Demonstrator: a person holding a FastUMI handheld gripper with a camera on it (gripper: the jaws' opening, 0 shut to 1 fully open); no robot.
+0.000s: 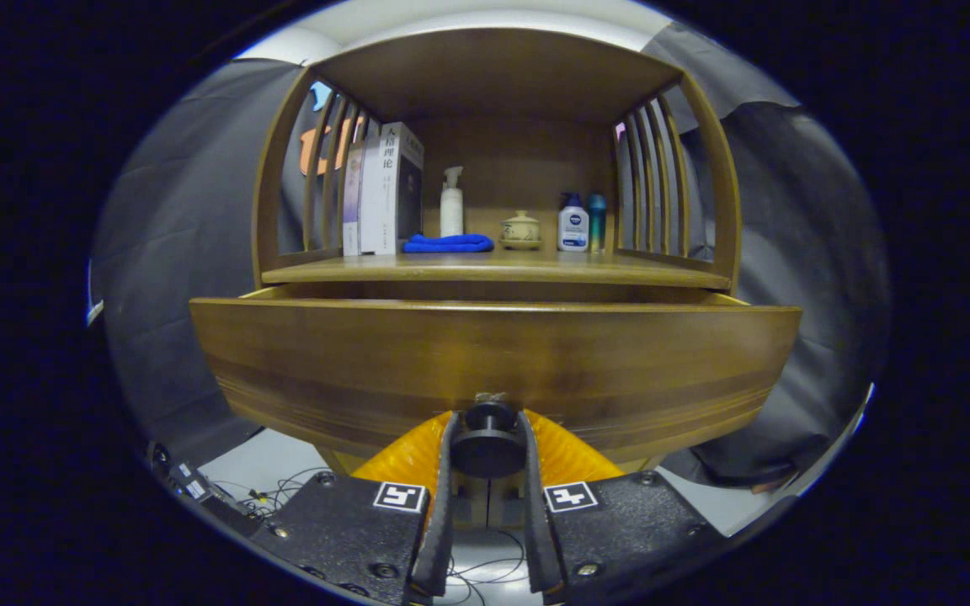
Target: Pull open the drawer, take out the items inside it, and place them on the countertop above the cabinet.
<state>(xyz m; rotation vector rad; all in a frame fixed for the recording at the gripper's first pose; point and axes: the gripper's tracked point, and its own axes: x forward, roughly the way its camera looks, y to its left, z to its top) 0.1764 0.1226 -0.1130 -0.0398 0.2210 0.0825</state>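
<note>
Gripper (489, 438): closed on the round drawer knob (487, 446), both fingers pressing its sides, evidently for pulling. Drawer (493, 353): centre of frame, partly drawn out; contents hidden behind its front panel. Table (493, 268) above: books (384, 189), blue cloth (448, 244), spray bottle (451, 202), lidded cup (521, 229), two bottles (573, 223), all set toward the back, leaving the front edge free.

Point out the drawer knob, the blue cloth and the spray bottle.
drawer knob (487, 443), gripper view, its round face between the fingers
blue cloth (448, 244), gripper view, top fold
spray bottle (451, 210), gripper view, its body
</note>
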